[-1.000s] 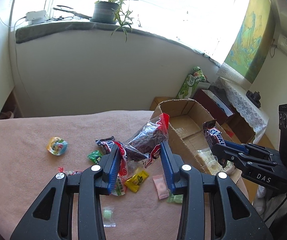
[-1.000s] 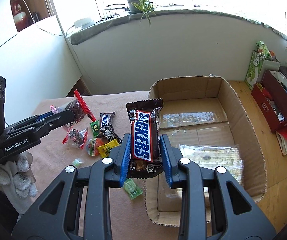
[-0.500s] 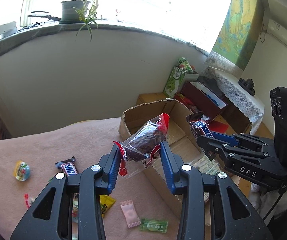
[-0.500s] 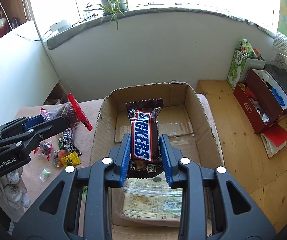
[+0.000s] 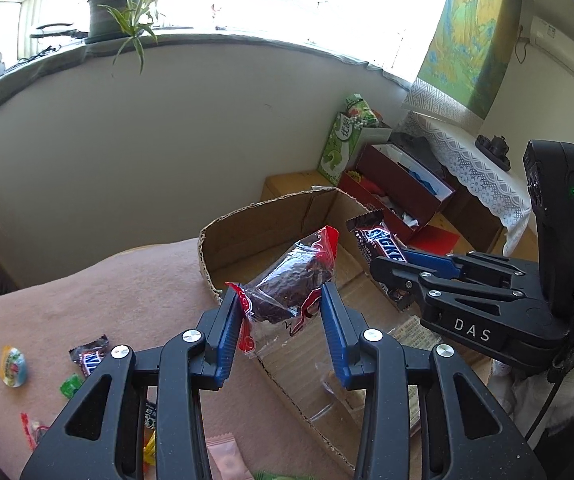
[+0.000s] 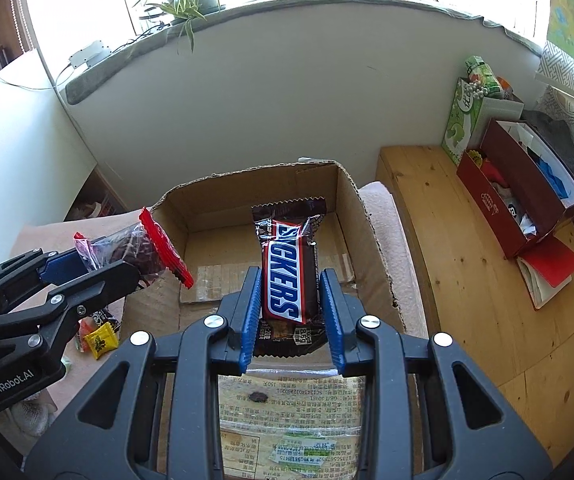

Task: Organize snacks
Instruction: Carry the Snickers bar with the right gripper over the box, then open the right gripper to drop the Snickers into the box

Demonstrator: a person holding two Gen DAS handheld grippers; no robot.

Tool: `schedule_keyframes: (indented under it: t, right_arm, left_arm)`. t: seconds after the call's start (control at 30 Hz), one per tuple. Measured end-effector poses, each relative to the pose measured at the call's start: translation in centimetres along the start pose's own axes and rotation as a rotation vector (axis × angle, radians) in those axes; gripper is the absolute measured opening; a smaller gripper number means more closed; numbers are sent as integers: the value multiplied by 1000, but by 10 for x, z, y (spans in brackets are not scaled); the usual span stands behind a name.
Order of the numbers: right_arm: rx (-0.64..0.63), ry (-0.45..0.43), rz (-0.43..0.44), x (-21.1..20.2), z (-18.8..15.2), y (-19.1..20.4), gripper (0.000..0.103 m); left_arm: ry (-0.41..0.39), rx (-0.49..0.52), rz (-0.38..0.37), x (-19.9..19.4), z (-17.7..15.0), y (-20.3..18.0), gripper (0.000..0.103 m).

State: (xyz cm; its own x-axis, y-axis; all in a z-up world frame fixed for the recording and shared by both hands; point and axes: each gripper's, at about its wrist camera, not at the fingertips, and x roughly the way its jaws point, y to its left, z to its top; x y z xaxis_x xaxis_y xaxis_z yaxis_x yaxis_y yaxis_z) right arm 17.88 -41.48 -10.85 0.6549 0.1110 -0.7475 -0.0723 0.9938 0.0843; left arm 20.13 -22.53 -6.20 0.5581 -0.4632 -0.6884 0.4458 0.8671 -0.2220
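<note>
L gripper (image 5: 281, 300) clamps clear-wrapped dark cake (image 5: 293, 284); R gripper (image 6: 289, 304) clamps Snickers bar (image 6: 287, 280), both over cardboard box (image 6: 361, 236).

A lived-in home room: potted spider plant (image 5: 121, 8) on the windowsill, green landscape scroll painting (image 5: 473, 36), lace-edged white tablecloth (image 5: 483, 184), pinewood floor (image 6: 467, 264).

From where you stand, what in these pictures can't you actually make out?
- Flat packet lying in the cardboard box, right wrist view: the right gripper covers its sides, and its print is too small to read.
- Snickers bar, left wrist view: the right gripper hides its lower half.
- Pink sachet, left wrist view: cut off by the bottom edge.
</note>
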Motion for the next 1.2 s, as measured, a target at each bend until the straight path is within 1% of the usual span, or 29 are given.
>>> schedule_keyframes:
  t: [0.27, 0.33, 0.4, 0.5, 0.53, 0.6, 0.8, 1.0, 1.2]
  right_arm:
    - [4, 12, -11, 6, -1, -1, 31]
    - [6, 11, -19, 6, -1, -1, 31]
    - [9, 3, -22, 5, -1, -2, 31]
    - [11, 2, -25, 4, -2, -2, 31]
    - [11, 1, -25, 4, -2, -3, 32]
    - [13, -3, -27, 2, -2, -3, 40]
    - [13, -7, -26, -2, -4, -2, 40]
    - [6, -17, -22, -12, -8, 5, 40]
    - [-19, -48, -15, -33, -15, 24, 40]
  left_arm:
    - [5, 9, -5, 4, 1, -1, 39]
    - [7, 11, -4, 4, 1, -1, 40]
    - [12, 7, 0, 6, 0, 0, 45]
    - [9, 4, -2, 5, 0, 1, 45]
    - [10, 4, -3, 5, 0, 1, 45]
    - [7, 4, -1, 4, 0, 2, 45]
    - [0, -8, -3, -1, -2, 6, 45]
    - [-18, -24, -3, -17, -4, 17, 45]
    - [-58, -47, 7, -45, -12, 33, 45]
